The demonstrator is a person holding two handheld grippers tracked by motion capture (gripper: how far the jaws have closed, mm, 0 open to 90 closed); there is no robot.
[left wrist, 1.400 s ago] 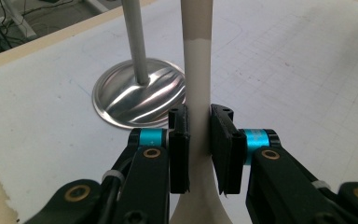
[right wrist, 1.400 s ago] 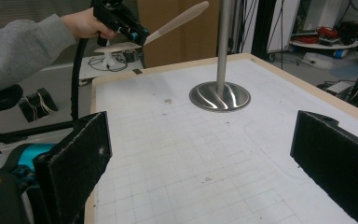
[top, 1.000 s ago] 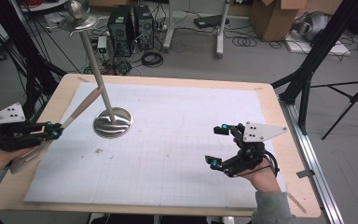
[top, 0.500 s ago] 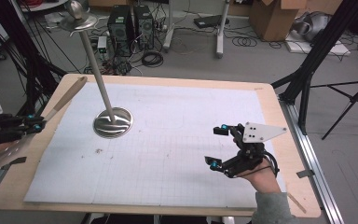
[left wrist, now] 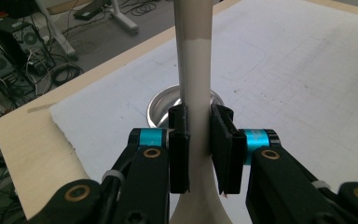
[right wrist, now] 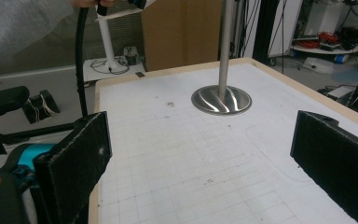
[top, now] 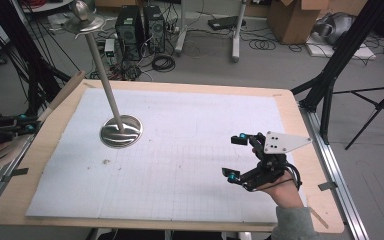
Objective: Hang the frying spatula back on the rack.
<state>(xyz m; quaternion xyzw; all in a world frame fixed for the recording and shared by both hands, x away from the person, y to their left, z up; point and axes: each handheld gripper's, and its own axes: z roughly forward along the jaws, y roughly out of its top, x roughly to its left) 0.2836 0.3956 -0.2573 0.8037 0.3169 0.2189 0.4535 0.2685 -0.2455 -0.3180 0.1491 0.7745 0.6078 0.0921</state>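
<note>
My left gripper (top: 16,124) hangs off the table's left edge, shut on a long pale flat tool (top: 62,94) like a wooden spatula. The tool's handle slants up to the right and its wider end (top: 0,156) points down-left. In the left gripper view both pads of the left gripper (left wrist: 199,140) press the handle (left wrist: 193,60) from the sides. A metal stand with a round base (top: 121,131) rises from the white grid mat to a small dish (top: 82,21). My right gripper (top: 235,156) rests open over the mat's right part, with nothing between its pads (right wrist: 74,163).
The white grid mat (top: 190,150) covers a wooden tabletop (top: 305,150). A few crumbs (top: 105,161) lie left of centre. Black tripod legs (top: 330,90) stand by the right rail, and cables and computer cases (top: 135,25) sit beyond the far edge.
My left gripper has carried the pale tool leftward and up, away from the stand's pole and off the table's left edge. The right gripper has stayed still.
</note>
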